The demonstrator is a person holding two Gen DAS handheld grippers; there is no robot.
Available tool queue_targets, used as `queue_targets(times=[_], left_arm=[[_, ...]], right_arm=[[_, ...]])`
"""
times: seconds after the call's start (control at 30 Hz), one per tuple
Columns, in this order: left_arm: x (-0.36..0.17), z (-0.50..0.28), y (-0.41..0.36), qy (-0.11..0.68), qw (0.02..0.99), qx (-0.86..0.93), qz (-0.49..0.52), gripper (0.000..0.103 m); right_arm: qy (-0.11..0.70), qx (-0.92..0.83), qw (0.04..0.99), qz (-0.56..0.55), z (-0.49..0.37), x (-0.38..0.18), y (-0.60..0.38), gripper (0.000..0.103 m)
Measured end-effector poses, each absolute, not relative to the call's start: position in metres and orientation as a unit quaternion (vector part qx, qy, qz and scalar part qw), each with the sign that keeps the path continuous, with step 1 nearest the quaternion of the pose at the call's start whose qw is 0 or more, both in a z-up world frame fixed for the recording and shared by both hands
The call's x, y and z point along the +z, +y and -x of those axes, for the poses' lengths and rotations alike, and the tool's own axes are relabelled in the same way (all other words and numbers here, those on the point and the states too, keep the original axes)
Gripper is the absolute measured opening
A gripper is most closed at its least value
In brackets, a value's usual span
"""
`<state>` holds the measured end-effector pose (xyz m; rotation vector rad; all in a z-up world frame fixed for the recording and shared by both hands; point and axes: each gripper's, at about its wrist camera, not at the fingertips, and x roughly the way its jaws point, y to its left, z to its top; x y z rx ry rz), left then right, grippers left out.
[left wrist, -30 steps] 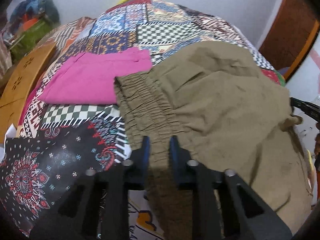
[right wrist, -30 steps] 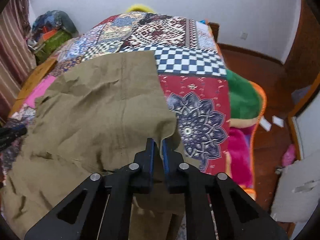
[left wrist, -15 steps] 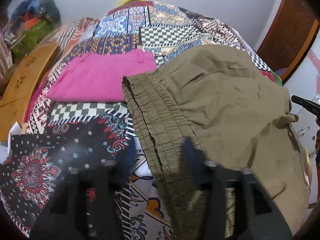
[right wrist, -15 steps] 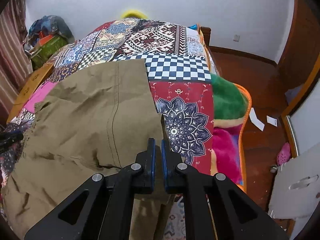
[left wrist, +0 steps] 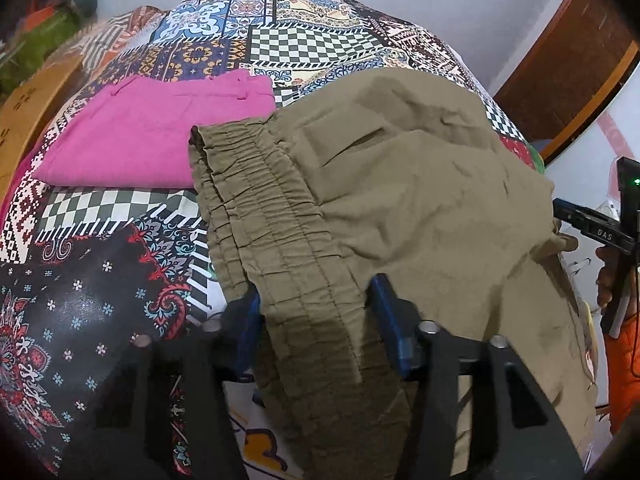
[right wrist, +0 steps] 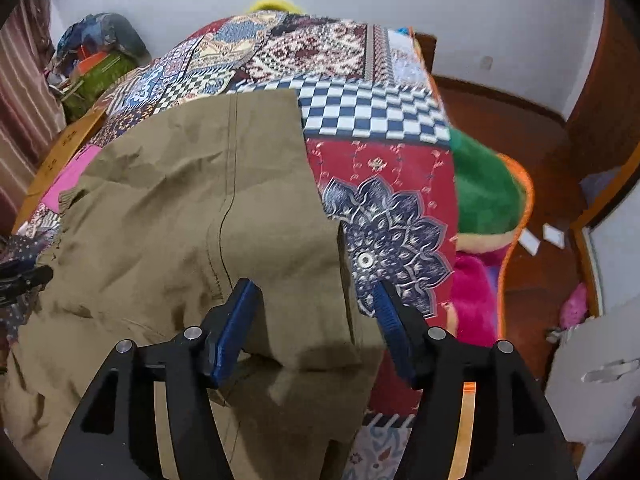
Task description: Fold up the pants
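Note:
Olive-khaki pants (left wrist: 400, 200) lie folded over on a patchwork bedspread (left wrist: 312, 40). Their gathered elastic waistband (left wrist: 256, 208) runs toward my left gripper (left wrist: 316, 312), which is open with the waistband lying loose between its blue pads. In the right wrist view the pants' leg end (right wrist: 208, 216) lies on the bed with its hem corner between the spread fingers of my right gripper (right wrist: 316, 308), which is open. The right gripper's tip also shows at the right edge of the left wrist view (left wrist: 592, 228).
Folded pink pants (left wrist: 152, 136) lie on the bed just left of the waistband. A wooden bed frame (left wrist: 28, 100) and piled bags (right wrist: 96, 60) are at the far left. The bed's right edge drops past a green and pink blanket (right wrist: 480, 192) to a wooden floor (right wrist: 532, 280).
Both grippers were shut on the pants a second ago. The left opened first and let go of the waistband, then the right opened and let go of the hem. The pants now rest on the bed.

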<state>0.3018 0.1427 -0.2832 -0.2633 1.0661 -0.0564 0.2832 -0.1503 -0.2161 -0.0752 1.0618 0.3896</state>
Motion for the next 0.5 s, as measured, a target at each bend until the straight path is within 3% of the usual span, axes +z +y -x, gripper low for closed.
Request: queue_targets(times=[0.13,0.2,0.23,0.5], left_arm=[[-0.277,-0.296,0.136,0.493,0.865,-0.014,0.097,0.043],[-0.271,-0.294,0.132,0.481,0.873,-0.004,0.08,0.03],[-0.269,-0.293,0.132,0.479,0.875,0.006,0.069,0.015],[-0.269,-0.297,0.138,0.48,0.874,0.004,0.074,0.012]], right_arm=[[0.506,0.206,0.837,0.018,-0.282,-0.218,-0.151,0.022],[0.495,0.207,0.843,0.029,-0.278,-0.214,-0.148,0.008],[0.492,0.203,0.846,0.033,-0.277,-0.213,-0.147,0.007],[0.486,0.179,0.852,0.073,-0.262,-0.213,-0.145,0.003]])
